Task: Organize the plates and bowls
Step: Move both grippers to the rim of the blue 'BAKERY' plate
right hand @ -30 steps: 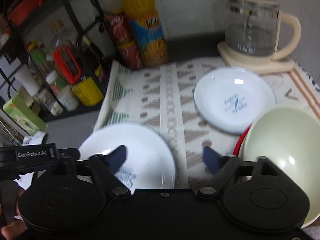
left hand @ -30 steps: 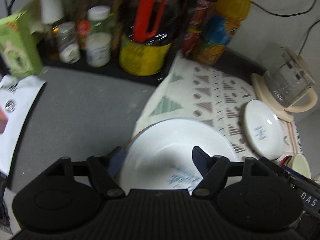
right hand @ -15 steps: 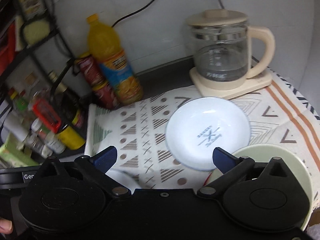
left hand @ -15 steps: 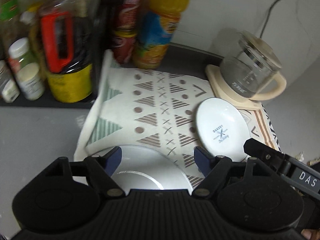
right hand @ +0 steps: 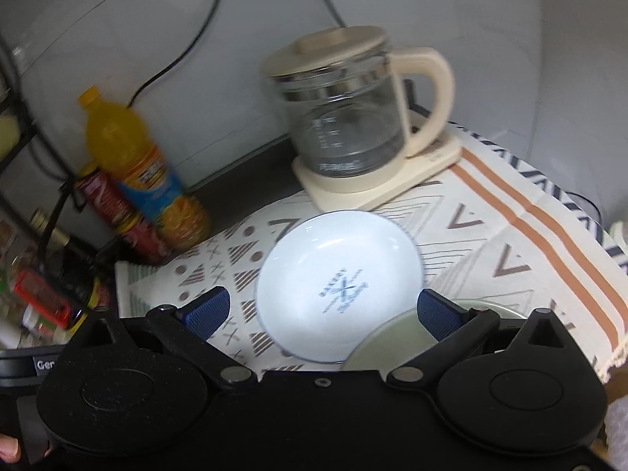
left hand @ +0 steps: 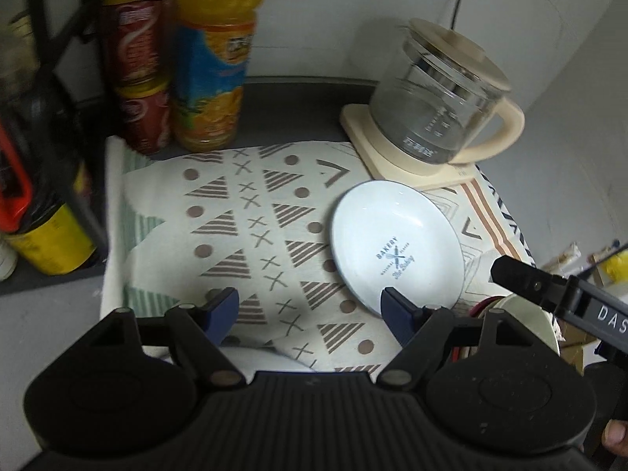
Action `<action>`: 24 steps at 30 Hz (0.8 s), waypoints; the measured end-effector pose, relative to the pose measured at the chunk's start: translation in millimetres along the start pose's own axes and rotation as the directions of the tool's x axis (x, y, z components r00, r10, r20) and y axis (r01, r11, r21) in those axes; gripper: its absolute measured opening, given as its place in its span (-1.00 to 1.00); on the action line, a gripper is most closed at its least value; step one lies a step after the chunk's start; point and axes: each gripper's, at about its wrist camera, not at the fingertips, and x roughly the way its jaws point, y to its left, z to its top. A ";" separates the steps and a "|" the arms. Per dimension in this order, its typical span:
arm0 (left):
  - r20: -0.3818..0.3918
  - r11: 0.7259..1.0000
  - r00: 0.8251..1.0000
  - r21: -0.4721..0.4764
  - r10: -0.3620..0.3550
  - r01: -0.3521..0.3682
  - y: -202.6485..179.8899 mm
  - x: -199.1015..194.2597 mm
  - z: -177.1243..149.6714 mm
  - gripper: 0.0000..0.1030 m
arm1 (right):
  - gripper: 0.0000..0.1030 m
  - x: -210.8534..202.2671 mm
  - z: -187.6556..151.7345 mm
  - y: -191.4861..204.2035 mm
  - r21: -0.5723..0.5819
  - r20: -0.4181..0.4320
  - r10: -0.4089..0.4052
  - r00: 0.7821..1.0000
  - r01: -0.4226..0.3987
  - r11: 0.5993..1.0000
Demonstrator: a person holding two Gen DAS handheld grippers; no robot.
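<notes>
Reading "BAKERY" in blue, the white plate lies on the patterned cloth.

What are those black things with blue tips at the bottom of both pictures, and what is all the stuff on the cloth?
Those are two grabbing tools, one in each hand of a person. Each carries a camera looking out along its jaws, so one picture comes from the left gripper and one from the right gripper. Both stand open and hold nothing; the right one's jaws have just been opening wider.

In front of them lies a cream patterned cloth. On it sits a round white plate with blue "BAKERY" lettering, and nearer the right tool a pale green bowl. Behind stand a glass kettle with a cream handle and base, an orange juice bottle and red cans. The plates and bowls are meant to be tidied.
</notes>
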 end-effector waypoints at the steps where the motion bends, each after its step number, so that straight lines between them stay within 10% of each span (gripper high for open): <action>1: -0.006 1.000 1.000 0.006 -0.004 0.004 -2.0 2.7 1.7 0.51 | 0.99 -0.1 0.4 -2.5 0.009 0.002 -0.009 1.000 0.009 1.000; 24: -0.108 0.996 0.994 -0.085 -0.017 0.008 -49.5 64.4 15.2 0.50 | 0.95 13.7 39.5 -62.4 0.013 -0.113 -0.126 0.985 0.129 0.992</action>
